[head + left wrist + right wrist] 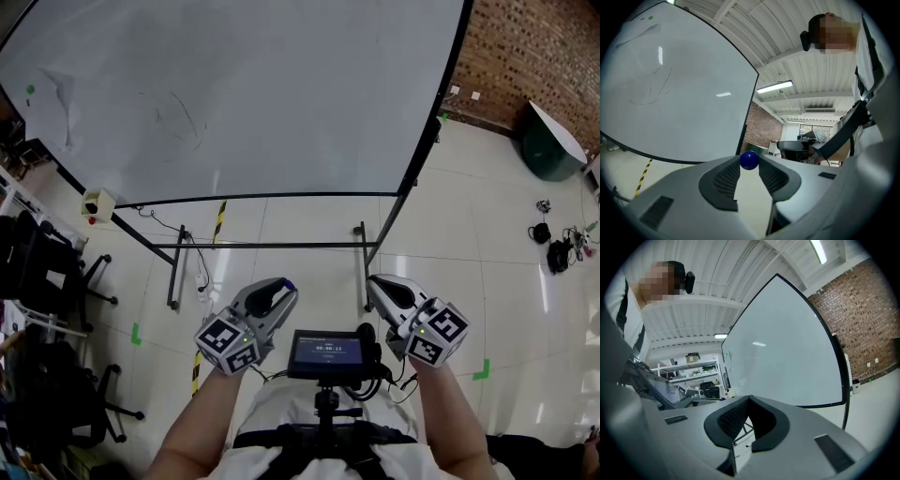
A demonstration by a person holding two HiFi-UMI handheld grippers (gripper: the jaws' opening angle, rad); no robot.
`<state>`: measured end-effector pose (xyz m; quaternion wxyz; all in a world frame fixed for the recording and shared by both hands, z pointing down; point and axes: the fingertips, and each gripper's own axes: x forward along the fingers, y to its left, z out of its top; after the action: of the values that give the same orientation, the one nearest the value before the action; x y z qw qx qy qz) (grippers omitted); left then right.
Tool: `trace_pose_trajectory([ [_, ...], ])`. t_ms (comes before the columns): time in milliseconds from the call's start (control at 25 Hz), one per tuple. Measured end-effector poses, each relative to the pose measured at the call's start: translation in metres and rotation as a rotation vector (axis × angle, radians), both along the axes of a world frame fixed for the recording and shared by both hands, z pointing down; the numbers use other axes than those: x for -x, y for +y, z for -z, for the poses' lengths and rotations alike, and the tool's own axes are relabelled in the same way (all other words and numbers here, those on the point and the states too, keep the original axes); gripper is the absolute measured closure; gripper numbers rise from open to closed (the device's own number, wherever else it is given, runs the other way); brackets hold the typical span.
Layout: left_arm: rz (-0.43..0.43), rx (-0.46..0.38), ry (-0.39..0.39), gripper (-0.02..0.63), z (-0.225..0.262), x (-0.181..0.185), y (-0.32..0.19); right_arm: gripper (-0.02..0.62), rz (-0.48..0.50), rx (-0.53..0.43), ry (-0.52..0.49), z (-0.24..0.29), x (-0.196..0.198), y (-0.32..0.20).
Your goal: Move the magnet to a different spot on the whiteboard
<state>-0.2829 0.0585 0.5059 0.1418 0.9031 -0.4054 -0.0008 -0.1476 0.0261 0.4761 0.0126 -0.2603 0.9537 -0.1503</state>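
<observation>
Stage: judged mid-task; lift-off done, placing not yet done.
Magnet location: blue ball magnet (749,160) off the board, pinched at the very tips of the left tool (279,292).
Left tool state: clenched on the magnet, pads pressing on either side of it, jaws partly apart around the ball.
Right tool state: right tool (748,399) closed, tips together, nothing between them.
Position relative to board: both tools low, near the person's waist, well apart from the whiteboard (262,94).
Remaining: carry to the board, set the magnet on a bare spot, release, withdraw.
Board surface: mostly bare, faint pen traces only; ample free area for placement.
Count, magnets: one confirmed, the blue one in grasp.
Count, possible magnets: one small green dot (30,90) near the board's upper left edge; too small to identify.
Count, whiteboards: one, on a dark stand.
Count, tools: two, one in each hand.
</observation>
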Motion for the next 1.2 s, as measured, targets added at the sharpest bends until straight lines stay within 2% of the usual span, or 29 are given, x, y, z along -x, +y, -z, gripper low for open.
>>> trace_pose_trajectory([
  [440,0.011,-0.022,0.013,0.471,0.01,-0.001,0.006,0.563,-0.031,-0.021,-0.015,0.011,-0.01,0.013],
  [600,0.031,0.02,0.028,0.471,0.01,0.002,0.022,0.563,-0.031,0.012,-0.016,0.009,-0.009,0.028],
  [760,0.046,0.019,0.038,0.469,0.015,0.012,0.005,0.563,-0.036,-0.001,-0.021,0.019,-0.006,0.013],
  [960,0.047,0.005,0.017,0.469,0.027,0.02,-0.01,0.563,-0.053,-0.005,-0.025,0.027,-0.003,-0.002],
  [1200,0.034,-0.043,-0.078,0.469,0.041,0.008,-0.035,0.563,-0.069,0.007,-0.038,0.033,-0.012,-0.017],
])
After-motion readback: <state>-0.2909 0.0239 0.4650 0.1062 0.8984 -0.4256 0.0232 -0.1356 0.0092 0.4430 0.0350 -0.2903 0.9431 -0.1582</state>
